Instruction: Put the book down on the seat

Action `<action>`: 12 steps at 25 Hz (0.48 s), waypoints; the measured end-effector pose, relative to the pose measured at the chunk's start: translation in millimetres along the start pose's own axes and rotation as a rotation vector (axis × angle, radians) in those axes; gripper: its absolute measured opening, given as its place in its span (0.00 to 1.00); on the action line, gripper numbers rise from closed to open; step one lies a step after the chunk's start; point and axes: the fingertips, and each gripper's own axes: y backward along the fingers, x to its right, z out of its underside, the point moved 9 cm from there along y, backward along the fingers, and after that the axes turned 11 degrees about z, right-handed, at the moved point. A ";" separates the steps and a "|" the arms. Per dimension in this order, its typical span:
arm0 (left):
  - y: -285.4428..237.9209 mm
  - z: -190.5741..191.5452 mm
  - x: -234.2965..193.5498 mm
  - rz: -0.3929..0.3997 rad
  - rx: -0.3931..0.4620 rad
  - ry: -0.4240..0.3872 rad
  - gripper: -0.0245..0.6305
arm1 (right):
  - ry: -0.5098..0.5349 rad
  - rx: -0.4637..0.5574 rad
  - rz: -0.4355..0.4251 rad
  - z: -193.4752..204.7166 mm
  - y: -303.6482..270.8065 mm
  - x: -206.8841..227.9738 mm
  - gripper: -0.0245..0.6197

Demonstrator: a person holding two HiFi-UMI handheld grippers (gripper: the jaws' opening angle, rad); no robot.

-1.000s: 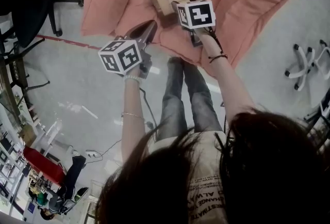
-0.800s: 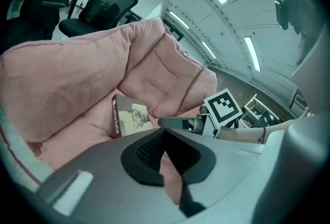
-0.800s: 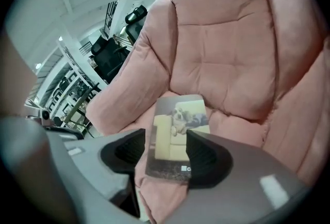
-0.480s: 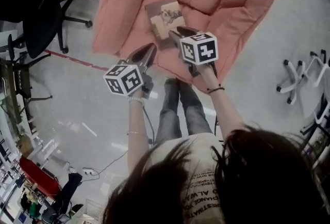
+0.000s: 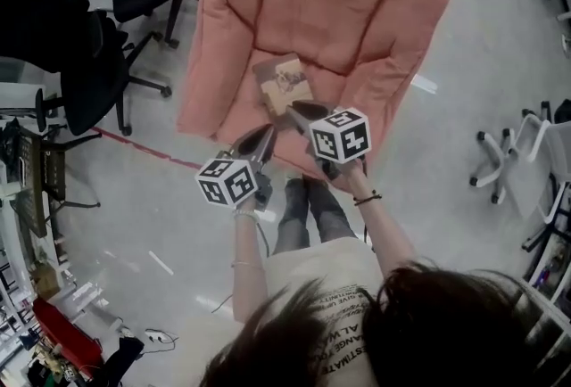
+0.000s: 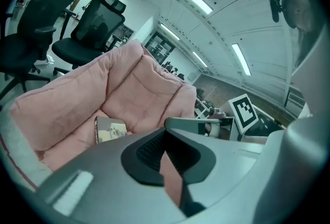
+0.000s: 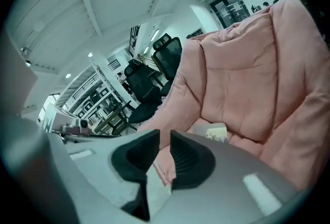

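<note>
While the book (image 5: 284, 78) lies flat, cover up, on the seat of the pink armchair (image 5: 357, 11), we've got both tools up and clear of it. Our right gripper (image 5: 297, 111) has just been closing its jaws: only a narrow gap between the pads, nothing in it. Our left gripper (image 5: 265, 137), just beside it, has pads meeting at the tips, empty.

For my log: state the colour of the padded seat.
Plain salmon pink; the quilted fabric seat shows best in the head view.
</note>
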 end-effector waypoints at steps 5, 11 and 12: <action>18.5 -10.8 25.4 -0.001 0.003 -0.029 0.04 | -0.023 0.030 -0.014 -10.4 34.2 -15.1 0.09; 27.0 -25.2 54.5 0.031 0.023 -0.071 0.04 | -0.048 0.067 -0.040 -17.6 60.5 -28.1 0.06; 28.4 -27.1 58.9 0.036 0.024 -0.080 0.03 | -0.044 0.072 -0.047 -19.0 64.4 -31.5 0.05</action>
